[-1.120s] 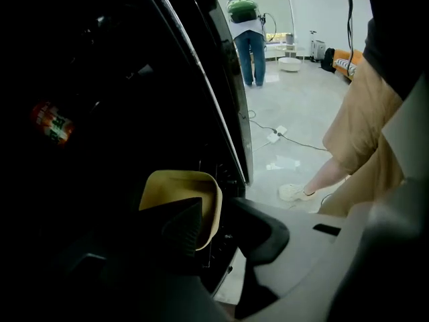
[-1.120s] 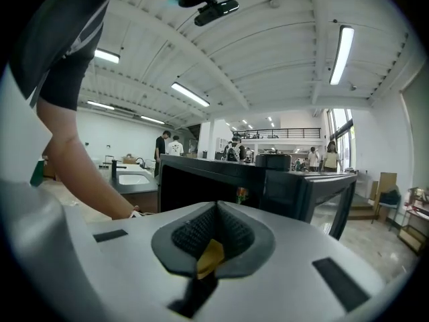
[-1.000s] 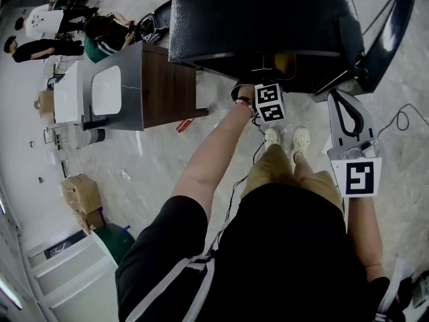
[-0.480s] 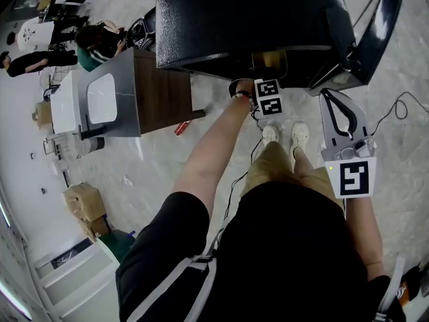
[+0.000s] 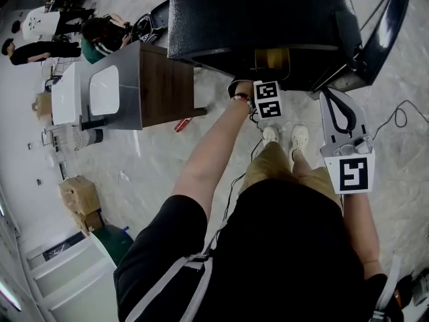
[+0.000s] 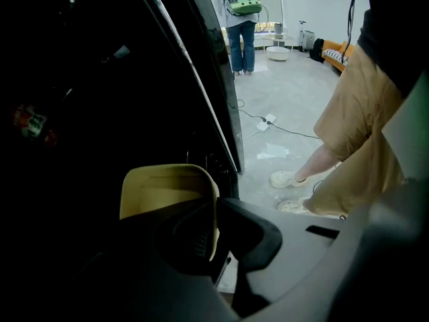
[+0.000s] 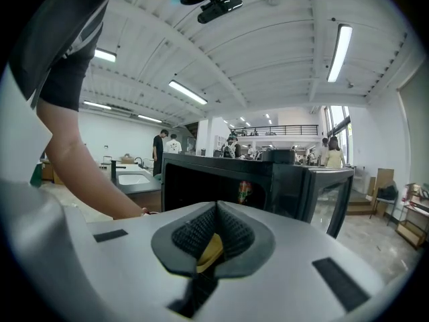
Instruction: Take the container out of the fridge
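Note:
A yellow container (image 6: pixel 167 190) sits at the dark mouth of the black fridge (image 5: pixel 255 19); the head view shows it as a yellow patch (image 5: pixel 271 58) under the fridge's top edge. My left gripper (image 6: pixel 216 210) is shut on the container's right rim, one jaw inside and one outside. The fridge door (image 5: pixel 385 29) stands open to the right. My right gripper (image 5: pixel 333 94) hangs in front of that door, apart from the fridge. Its jaws meet in the right gripper view (image 7: pixel 216 205), and nothing is held.
A wooden counter with a white sink (image 5: pixel 107 92) stands left of the fridge. A red item (image 7: pixel 244 192) sits inside the fridge. A cable (image 5: pixel 402 116) trails on the floor at right. My feet (image 5: pixel 285 136) are close to the fridge. People stand at far left (image 5: pixel 47 35).
The head camera swayed a little. Both grippers keep their places: the left stays at the fridge opening on the container, the right stays in front of the door.

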{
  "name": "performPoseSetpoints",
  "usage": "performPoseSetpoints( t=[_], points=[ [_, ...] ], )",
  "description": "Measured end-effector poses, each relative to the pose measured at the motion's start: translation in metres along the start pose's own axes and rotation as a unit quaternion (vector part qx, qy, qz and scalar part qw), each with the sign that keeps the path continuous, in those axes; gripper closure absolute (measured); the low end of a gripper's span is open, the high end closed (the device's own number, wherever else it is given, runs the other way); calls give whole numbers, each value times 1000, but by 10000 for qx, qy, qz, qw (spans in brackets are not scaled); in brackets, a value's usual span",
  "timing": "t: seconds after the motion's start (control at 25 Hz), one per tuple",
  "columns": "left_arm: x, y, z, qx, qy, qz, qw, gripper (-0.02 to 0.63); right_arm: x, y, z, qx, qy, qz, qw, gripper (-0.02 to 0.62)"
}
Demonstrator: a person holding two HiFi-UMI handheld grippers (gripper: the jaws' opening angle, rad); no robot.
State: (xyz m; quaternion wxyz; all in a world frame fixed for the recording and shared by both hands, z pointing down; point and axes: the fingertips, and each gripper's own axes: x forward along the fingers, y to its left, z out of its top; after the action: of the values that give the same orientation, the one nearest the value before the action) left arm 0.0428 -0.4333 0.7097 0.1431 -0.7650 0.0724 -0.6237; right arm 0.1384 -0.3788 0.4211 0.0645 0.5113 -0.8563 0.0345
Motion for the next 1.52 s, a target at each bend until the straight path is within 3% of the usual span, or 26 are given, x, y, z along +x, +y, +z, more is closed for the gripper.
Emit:
performPoseSetpoints(
  t=[0.16,0.44,0.72,0.88,1.04,1.24,1.52],
  points=[
    [-32,1,11,-492,-287,155,9983,569,-1,3,20,-82,-207,44,9997,560],
    [-84,-18,39,-1383,-1003,297,9849,571,-5,19,37,-46,-356,249,9990,560],
    [-139,-19,58,-2221,-1861,610,9551,571,-11,29,38,-267,-178,380,9988,560],
    [-175,-10,58,-2385,-2164,1015,9413,570,-9,35,50,-383,-374,439,9976,560],
    [-212,-11,62,-2717,-2654,1206,9172,570,-9,42,49,-645,-105,537,9964,560],
    [-245,-18,68,-2959,-3195,1344,8901,569,-3,51,62,-669,-293,649,9952,560],
    [-274,-14,64,-3508,-3833,1666,8381,569,-1,66,67,-701,-490,709,9938,560]
  ],
)
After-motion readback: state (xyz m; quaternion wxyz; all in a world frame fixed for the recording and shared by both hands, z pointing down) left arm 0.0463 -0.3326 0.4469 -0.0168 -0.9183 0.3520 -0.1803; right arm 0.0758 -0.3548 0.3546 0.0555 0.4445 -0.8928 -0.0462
